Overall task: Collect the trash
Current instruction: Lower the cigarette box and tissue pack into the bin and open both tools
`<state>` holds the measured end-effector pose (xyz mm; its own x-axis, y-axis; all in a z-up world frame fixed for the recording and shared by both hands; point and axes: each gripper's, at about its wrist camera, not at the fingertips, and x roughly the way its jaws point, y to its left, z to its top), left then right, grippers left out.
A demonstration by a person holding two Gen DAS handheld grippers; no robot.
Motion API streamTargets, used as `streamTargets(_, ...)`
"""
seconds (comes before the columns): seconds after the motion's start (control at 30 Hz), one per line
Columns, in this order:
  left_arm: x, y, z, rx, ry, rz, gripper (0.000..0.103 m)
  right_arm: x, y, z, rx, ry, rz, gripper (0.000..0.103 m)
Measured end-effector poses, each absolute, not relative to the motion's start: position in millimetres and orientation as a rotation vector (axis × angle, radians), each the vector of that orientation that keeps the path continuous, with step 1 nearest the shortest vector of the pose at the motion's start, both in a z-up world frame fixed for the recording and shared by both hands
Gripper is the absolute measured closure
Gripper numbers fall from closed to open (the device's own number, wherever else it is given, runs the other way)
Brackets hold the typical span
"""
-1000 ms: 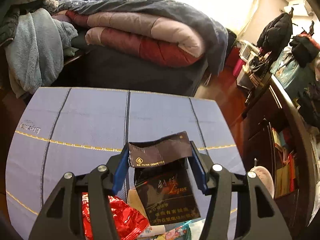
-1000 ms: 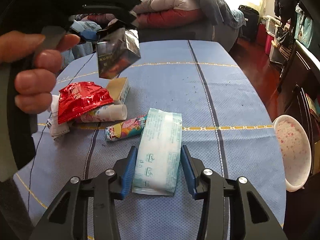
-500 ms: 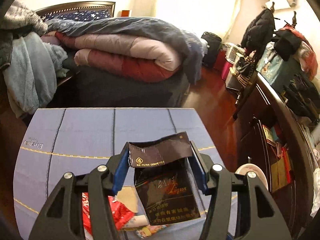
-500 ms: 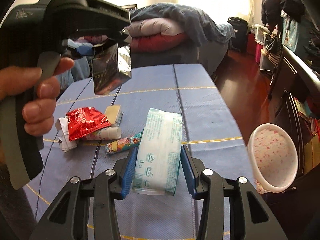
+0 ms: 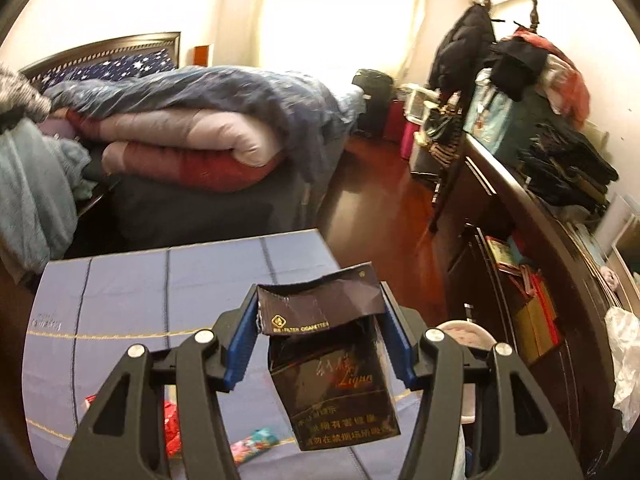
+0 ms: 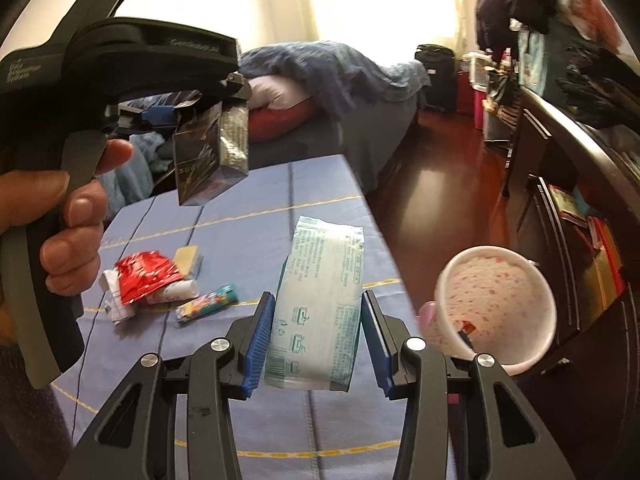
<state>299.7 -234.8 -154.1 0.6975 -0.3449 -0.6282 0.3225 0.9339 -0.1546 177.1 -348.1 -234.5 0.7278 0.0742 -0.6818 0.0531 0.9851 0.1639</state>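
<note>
Your left gripper [image 5: 320, 332] is clamped on a dark, glossy cigarette pack [image 5: 334, 376], its torn flip lid bent up, held clear above the blue quilted table cover [image 5: 132, 300]. Your right gripper [image 6: 318, 340] pinches a flat, translucent plastic wipes packet [image 6: 320, 304] by its long edges, near the cover's right edge. A crumpled red foil wrapper [image 6: 146, 276] and a colourful candy wrapper [image 6: 208, 307] lie towards its left side. A speckled round plastic bin [image 6: 500, 308] stands beside the right edge.

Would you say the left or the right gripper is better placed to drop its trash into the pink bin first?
Right, probably: the right gripper, holding the tissue packet, sits just beside the bin; the left gripper with the cigarette pack is farther off.
</note>
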Motion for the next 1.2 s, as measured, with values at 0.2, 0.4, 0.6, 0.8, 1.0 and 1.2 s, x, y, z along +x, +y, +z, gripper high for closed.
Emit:
streamTargets(0.2, 287.7, -271.2, -145.1, 0.000, 0.688, -0.434, 0.047, 162.6, -379.5, -227.5, 0.201, 0.723, -0.064, 0.059)
streamTargets(0.4, 279.1, -315.2, -147.8, 0.039, 0.687, -0.500, 0.047, 152.7, -414.7, -228.2, 0.225, 0.704, -0.147, 0.059)
streamTargets(0.6, 273.4, -363.6, -160.0, 0.084, 0.703, -0.571, 0.047, 144.6, -455.2, -231.9, 0.254, 0.696, -0.238, 0.059)
streamTargets(0.8, 268.8, -405.5, -173.4, 0.125, 0.717, -0.630, 0.047, 138.6, -494.7, -238.4, 0.287, 0.697, -0.323, 0.059)
streamTargets(1.0, 267.1, -435.0, -187.8, 0.154, 0.736, -0.666, 0.047, 138.8, -520.1, -249.0, 0.303, 0.712, -0.377, 0.059)
streamTargets(1.2, 271.0, -461.5, -208.3, 0.189, 0.767, -0.687, 0.047, 141.4, -539.2, -263.5, 0.319, 0.737, -0.414, 0.059)
